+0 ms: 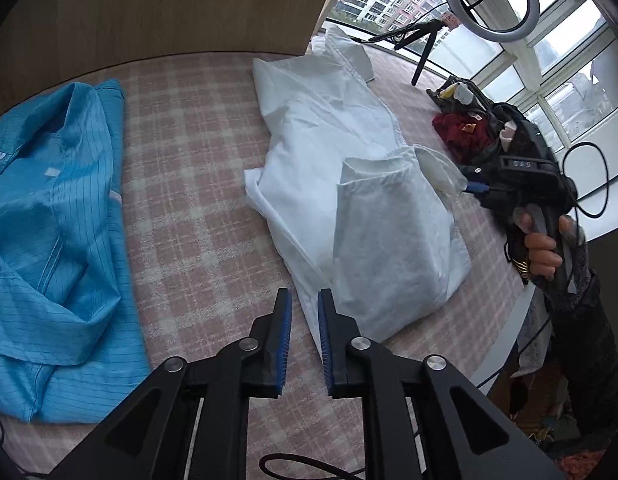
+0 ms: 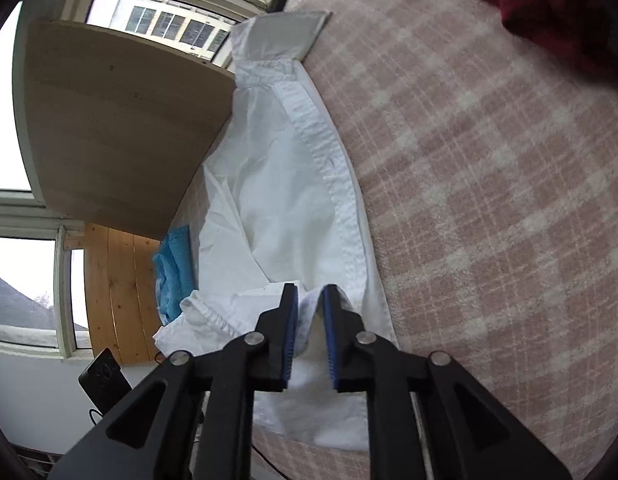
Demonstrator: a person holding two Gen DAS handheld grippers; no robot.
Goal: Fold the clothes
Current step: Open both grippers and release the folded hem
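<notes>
Pink-and-white checked cloth [image 1: 197, 184] covered the bed on which the work was laid, with a wooden board behind it and windows at two o'clock.

A white garment [image 1: 329, 152] lay partly folded at the middle of the bed, its long axis running from twelve o'clock down to six, with a doubled flap lying over its near end. A blue garment [image 1: 57, 208] lay crumpled at nine o'clock, well apart from the white one. Dark and red items [image 1: 465, 128] sat in a heap at two o'clock.

The left gripper [image 1: 304, 320] pointed down over the near hem of the white garment. Its fingers [image 1: 284, 336] stood narrowly apart, with only the hem's edge and the bed showing in the gap; they clamped nothing.

The right gripper [image 2: 310, 320], held in a person's hand [image 1: 545, 248] at three o'clock in the left view, stood over the garment's other side beside the stitched front band [image 2: 337, 168]. Its fingers were slightly apart with white cloth bunched in the gap; no pad was seen pressing on it.

In my judgement the left gripper was nearer to the unfolded long edge, and the next fold would turn across the garment's long axis.
</notes>
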